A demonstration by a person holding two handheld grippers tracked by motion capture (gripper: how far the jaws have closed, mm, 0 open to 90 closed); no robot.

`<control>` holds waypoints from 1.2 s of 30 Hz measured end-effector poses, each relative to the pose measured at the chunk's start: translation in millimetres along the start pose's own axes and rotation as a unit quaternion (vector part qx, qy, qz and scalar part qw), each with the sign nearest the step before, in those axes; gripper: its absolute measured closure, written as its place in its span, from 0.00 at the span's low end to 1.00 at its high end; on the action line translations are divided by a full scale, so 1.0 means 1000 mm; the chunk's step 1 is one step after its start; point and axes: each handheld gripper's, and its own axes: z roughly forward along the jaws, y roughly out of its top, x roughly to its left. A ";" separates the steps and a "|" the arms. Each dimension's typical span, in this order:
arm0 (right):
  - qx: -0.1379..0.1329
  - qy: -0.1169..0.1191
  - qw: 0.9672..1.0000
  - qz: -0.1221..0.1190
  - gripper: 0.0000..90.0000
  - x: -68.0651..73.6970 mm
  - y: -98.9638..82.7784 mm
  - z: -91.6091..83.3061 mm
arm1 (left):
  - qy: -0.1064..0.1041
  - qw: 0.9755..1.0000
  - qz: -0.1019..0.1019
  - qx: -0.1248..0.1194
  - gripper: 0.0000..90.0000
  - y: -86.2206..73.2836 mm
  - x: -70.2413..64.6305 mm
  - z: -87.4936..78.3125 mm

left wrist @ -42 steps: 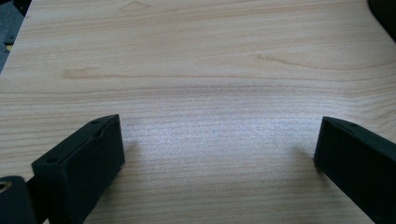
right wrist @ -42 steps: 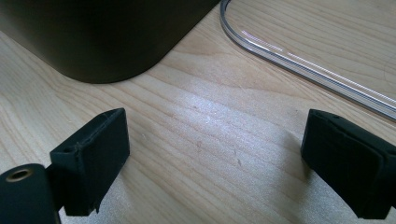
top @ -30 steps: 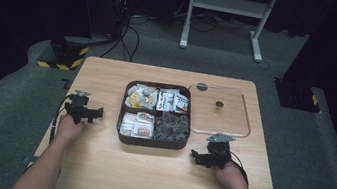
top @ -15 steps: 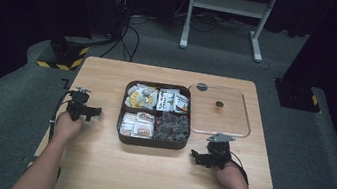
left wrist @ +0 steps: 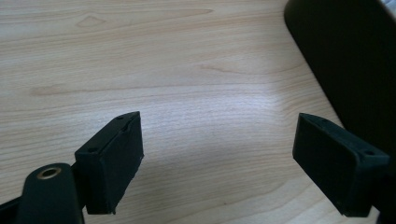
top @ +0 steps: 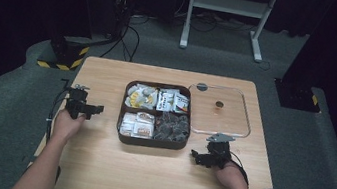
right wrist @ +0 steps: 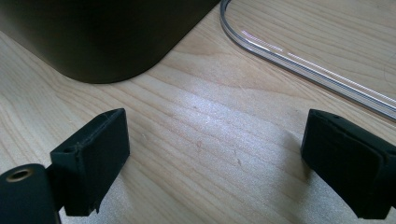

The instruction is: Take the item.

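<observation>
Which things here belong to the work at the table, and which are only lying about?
Belong to the work:
- dark snack tray with four compartments of packets
- clear lid lying beside it, knob in its middle
- left tool, open, empty
- right tool, open, empty

Only lying about:
- cables on the floor
- white metal stand behind the table

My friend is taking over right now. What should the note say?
Left gripper: open, empty, jaws just moving, left of the dark snack tray.
Right gripper: open, empty, near the tray's front right corner.
Clear lid: off, flat on the table to the tray's right.
Tray: four compartments filled with packets.
Done: lid is off.
Left: judging by the hands, probably nothing gripped yet; lid or tray looks next.
</observation>
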 end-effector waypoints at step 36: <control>0.000 -0.002 1.000 0.000 0.09 0.001 -0.001 -0.001 | -0.091 0.991 0.098 -0.031 0.39 0.031 -0.051 -0.020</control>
